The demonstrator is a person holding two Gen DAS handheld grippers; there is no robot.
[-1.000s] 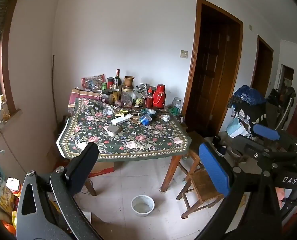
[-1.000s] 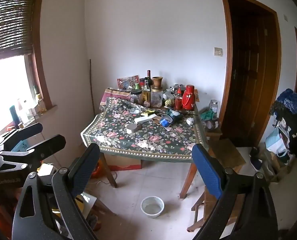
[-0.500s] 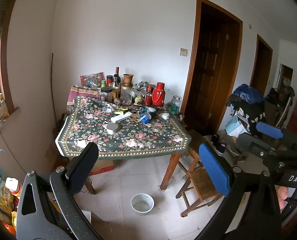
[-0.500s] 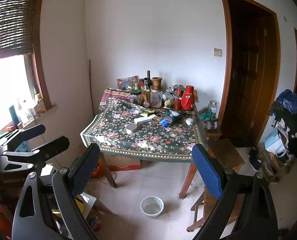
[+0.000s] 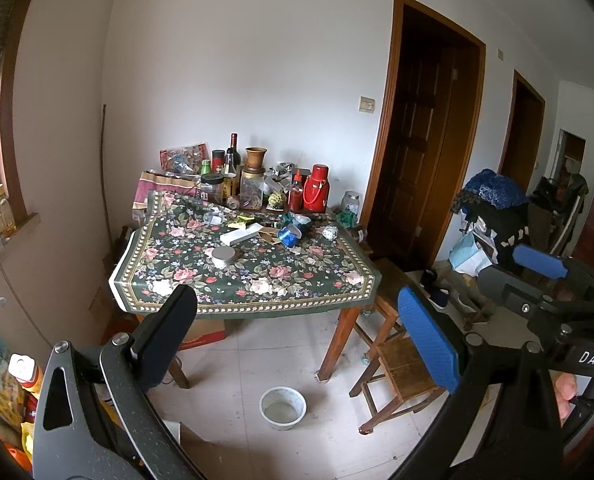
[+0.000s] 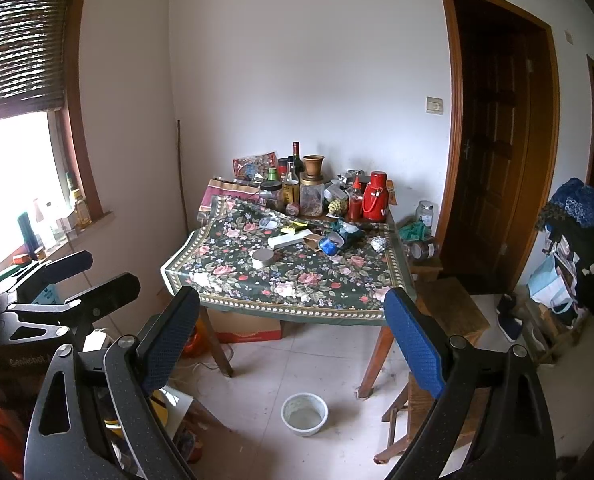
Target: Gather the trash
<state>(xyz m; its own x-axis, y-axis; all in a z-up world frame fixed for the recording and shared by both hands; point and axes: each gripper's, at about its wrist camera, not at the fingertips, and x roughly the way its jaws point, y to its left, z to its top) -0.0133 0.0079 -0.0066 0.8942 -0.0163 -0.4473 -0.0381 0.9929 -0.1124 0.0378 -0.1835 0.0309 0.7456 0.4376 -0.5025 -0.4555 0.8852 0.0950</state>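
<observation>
From the left wrist camera, the left gripper (image 5: pixel 297 336) is hanging in the air well apart from the table (image 5: pixel 241 304), its fingers spread wide and holding nothing. The table is wearing a dark floral cloth, and the trash is lying toward its far half: a blue crushed can (image 5: pixel 288 236), a crumpled foil ball (image 5: pixel 330 232), a yellow wrapper (image 5: pixel 241 222) and a white flat box (image 5: pixel 240 235). A round tin (image 5: pixel 224 257) is sitting nearer the middle. A red thermos (image 5: pixel 315 195) is standing among bottles and jars at the back edge. On the floor, a white bowl (image 5: pixel 283 402) is resting just beside a wooden stool (image 5: pixel 401 364). The right gripper (image 5: pixel 537 272) is showing at the right edge, fingers parted.

From the right wrist camera, the right gripper (image 6: pixel 293 332) is also standing wide and empty, facing the table (image 6: pixel 297 308). The blue crushed can (image 6: pixel 331 245) and foil ball (image 6: pixel 378 244) are lying on the cloth's far right part. The left gripper (image 6: pixel 85 276) is appearing at the left, below the window (image 6: pixel 13 176), fingers apart.
</observation>
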